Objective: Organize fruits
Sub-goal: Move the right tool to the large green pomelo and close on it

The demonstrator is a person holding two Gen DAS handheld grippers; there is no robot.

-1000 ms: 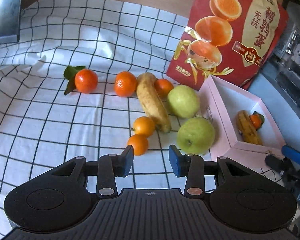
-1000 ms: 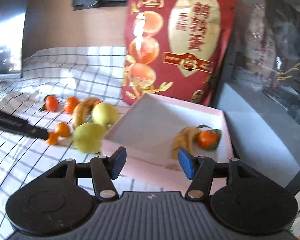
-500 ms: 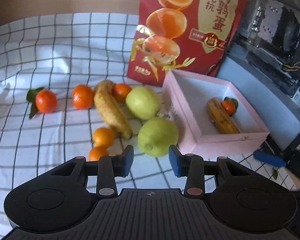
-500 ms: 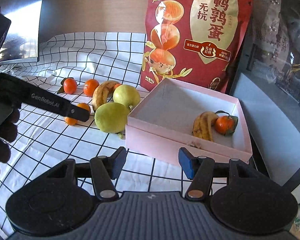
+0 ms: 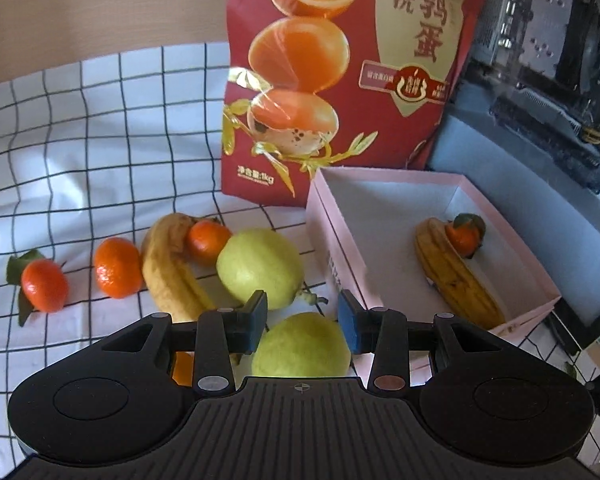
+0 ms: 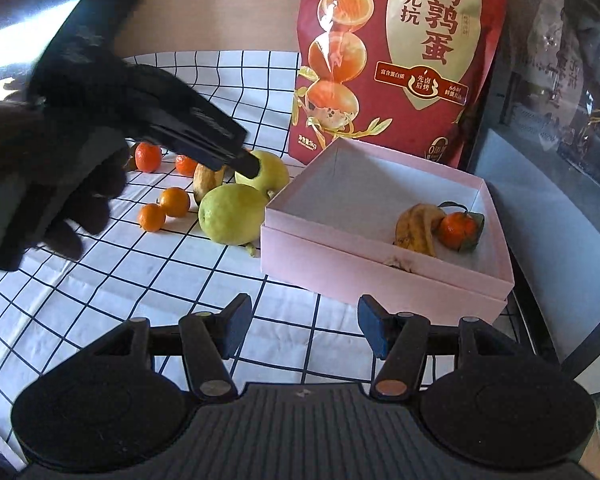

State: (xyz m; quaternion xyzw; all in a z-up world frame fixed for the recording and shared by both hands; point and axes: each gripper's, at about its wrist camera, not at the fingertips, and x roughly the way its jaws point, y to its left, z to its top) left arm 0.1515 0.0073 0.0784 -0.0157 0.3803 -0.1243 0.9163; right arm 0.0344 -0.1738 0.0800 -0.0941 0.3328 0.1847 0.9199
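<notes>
Fruit: round, smooth green pear on checked cloth just beside pink cardboard box | left gripper spread wide, blue pads either side of pear, contact unclear | right gripper wide, empty, before box | box holds curved banana, mandarin

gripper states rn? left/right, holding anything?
Left gripper: open, holding nothing; the near green fruit sits between its fingers, not gripped.
Right gripper: open, empty, above the checked cloth.
</notes>
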